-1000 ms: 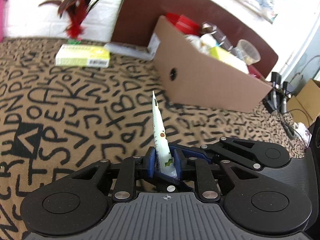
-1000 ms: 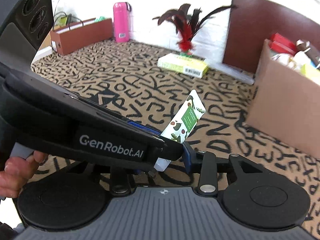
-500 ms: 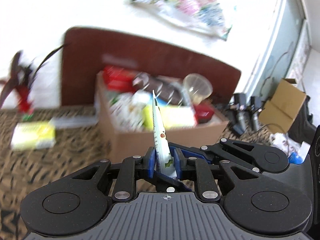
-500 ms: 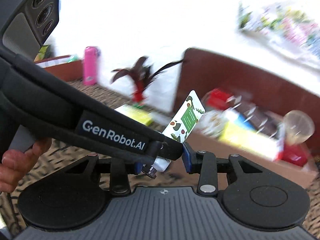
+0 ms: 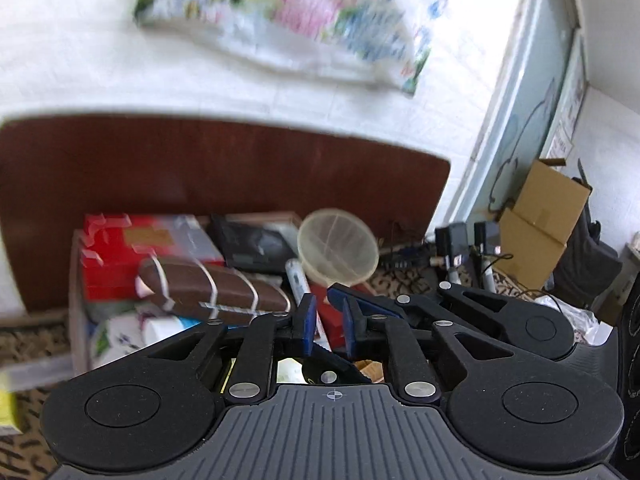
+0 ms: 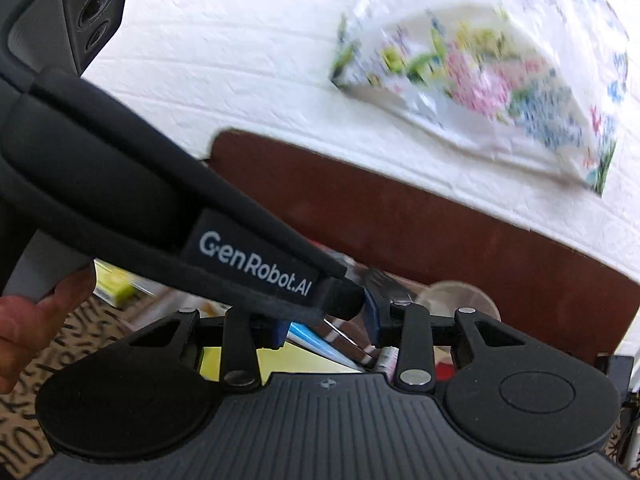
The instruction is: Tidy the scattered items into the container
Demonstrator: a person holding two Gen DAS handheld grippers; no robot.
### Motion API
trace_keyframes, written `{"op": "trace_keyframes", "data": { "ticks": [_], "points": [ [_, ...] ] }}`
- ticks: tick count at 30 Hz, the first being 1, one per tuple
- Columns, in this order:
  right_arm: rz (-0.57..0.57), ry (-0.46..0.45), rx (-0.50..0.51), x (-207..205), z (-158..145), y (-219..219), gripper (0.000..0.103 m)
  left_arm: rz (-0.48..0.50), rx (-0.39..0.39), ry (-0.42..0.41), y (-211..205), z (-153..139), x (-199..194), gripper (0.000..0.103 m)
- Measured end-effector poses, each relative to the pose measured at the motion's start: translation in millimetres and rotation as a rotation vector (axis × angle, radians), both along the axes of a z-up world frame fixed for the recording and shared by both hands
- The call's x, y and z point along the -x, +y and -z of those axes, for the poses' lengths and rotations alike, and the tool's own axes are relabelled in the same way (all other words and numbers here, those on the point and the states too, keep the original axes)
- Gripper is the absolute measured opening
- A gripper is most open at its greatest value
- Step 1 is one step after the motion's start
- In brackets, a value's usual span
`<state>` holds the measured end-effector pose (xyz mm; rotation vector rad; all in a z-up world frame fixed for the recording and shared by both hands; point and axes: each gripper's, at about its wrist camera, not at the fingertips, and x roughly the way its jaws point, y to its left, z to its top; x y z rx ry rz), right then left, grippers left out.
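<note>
**A:** Both sets over the cardboard box (image 5: 76,300)?

**B:** Yes, it's full and sits just below and ahead. Left tongs (image 5: 328,326) are closing on nothing. Right tongs (image 6: 326,326) are part open and look empty.

**A:** Anything left out?

**B:** Yellow pack (image 6: 112,284), left of the box on the patterned cover (image 6: 16,440). Too blurred to tell its long axis. Left tongs likely nearer.

left gripper (image 5: 327,326) over cardboard box (image 5: 77,300), jaws closing, nothing between; funnel (image 5: 338,251) beyond.

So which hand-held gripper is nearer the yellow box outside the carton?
Left. The left hand-held gripper, jaws closing empty, has the yellow box off its left side; the right hand-held gripper lies on its other side.
</note>
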<state>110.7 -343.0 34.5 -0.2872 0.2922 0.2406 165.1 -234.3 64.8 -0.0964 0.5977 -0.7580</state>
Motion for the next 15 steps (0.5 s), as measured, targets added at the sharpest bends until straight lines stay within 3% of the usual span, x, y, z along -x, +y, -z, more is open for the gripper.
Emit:
{"op": "trace_keyframes", "data": {
  "ticks": [2, 4, 6, 8, 11, 15],
  "points": [
    [0.005, 0.046, -0.025, -8, 7, -9, 0.041, 0.015, 0.009, 0.015, 2, 6, 3, 0.029],
    [-0.006, 0.048, -0.035, 2, 11, -12, 0.042, 0.038, 0.017, 0.003, 7, 11, 15, 0.043],
    [-0.013, 0.047, -0.039, 12, 16, -15, 0.049, 0.051, 0.011, 0.000, 11, 19, 33, 0.075],
    [-0.023, 0.060, -0.043, 26, 24, -17, 0.056, 0.056, -0.016, -0.013, 12, 32, 53, 0.084],
    [-0.013, 0.112, -0.035, 47, 43, -17, 0.056, 0.065, -0.051, 0.026, 7, 60, 75, 0.084],
    [0.002, 0.232, -0.059, 69, 75, -23, 0.057, 0.075, -0.033, 0.167, -1, 101, 92, 0.088]
  ]
}}
